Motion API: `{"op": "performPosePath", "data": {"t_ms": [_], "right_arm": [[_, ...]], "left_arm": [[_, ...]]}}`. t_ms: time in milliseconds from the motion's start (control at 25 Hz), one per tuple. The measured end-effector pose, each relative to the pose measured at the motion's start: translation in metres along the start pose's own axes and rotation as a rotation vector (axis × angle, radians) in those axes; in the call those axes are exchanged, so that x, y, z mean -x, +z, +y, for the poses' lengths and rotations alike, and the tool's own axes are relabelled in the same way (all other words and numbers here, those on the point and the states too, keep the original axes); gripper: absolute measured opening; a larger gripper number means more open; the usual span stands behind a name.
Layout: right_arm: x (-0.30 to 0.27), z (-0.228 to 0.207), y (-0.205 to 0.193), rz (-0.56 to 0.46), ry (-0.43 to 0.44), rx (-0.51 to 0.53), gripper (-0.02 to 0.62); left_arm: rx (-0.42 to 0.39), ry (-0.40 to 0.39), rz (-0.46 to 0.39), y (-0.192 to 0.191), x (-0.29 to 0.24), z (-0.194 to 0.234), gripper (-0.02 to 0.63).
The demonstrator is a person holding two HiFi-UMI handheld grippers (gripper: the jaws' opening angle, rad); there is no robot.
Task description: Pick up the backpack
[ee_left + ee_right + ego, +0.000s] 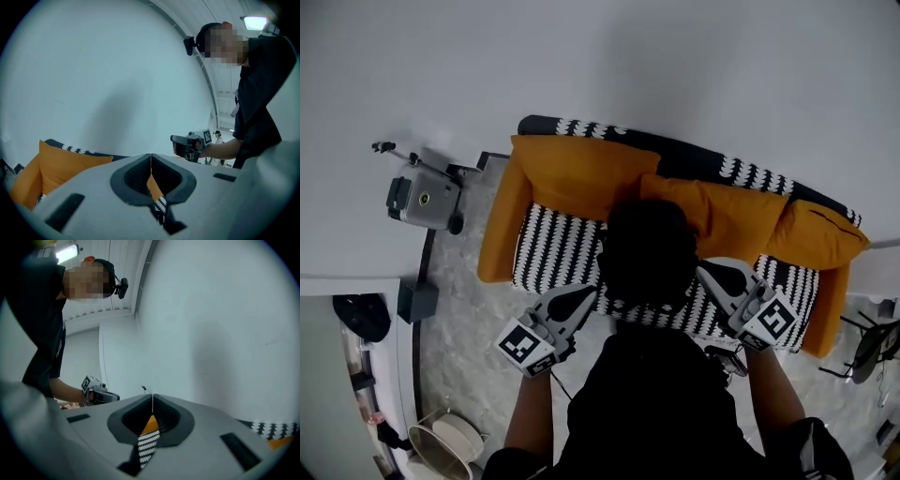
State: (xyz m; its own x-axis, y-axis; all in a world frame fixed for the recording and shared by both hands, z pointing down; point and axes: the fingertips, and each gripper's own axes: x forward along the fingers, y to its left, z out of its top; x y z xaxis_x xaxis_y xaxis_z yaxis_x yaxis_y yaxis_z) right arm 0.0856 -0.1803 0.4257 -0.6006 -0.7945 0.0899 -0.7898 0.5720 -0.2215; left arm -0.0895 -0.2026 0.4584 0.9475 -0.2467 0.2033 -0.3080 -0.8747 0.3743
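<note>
Black backpack point(647, 251) at the centre of the head view, on the front of the striped seat of the sofa point(551, 246), straight ahead at 12 o'clock. Probably soft and slack: fabric body, apt to sag and fold when lifted, not fragile, weight impossible to judge without knowing the contents. Best taken by a top handle or a shoulder strap, since a pinch of bare fabric could slip free. No strap, handle or zip discernible, though: only a dark rounded mass, merging at its 6 o'clock with the black shirt point(666, 412), the outline uncertain there. Absent altogether from both gripper views. Left tongs point(591, 294) at its 8 o'clock, right tongs point(707, 272) at its 4 o'clock, both near it, contact not confirmable from above. Both pressed together with nothing between them, as read in their own views. Orange cushions point(581, 176) at 12 o'clock behind the backpack, glimpsed with the striped seat through the slot below each pair of tips.
</note>
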Motion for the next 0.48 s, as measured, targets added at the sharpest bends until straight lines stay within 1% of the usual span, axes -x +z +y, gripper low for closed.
{"op": "performPosePath", "data": {"t_ms": [200, 320, 400, 480], "right_arm": [[0.003, -0.029, -0.002, -0.021, -0.036, -0.015, 0.028], [-0.001, -0.04, -0.006, -0.026, -0.033, -0.029, 0.028], [-0.006, -0.049, -0.014, -0.019, -0.029, -0.032, 0.028], [-0.015, -0.056, -0.023, -0.001, -0.023, -0.031, 0.028]], "left_arm": [[-0.023, 0.011, 0.043, 0.004, -0.018, 0.016, 0.023], [-0.041, 0.013, 0.072, 0.008, -0.028, 0.027, 0.023], [-0.063, 0.004, 0.101, 0.012, -0.04, 0.031, 0.023], [-0.082, -0.006, 0.109, 0.015, -0.052, 0.039, 0.025]]}}
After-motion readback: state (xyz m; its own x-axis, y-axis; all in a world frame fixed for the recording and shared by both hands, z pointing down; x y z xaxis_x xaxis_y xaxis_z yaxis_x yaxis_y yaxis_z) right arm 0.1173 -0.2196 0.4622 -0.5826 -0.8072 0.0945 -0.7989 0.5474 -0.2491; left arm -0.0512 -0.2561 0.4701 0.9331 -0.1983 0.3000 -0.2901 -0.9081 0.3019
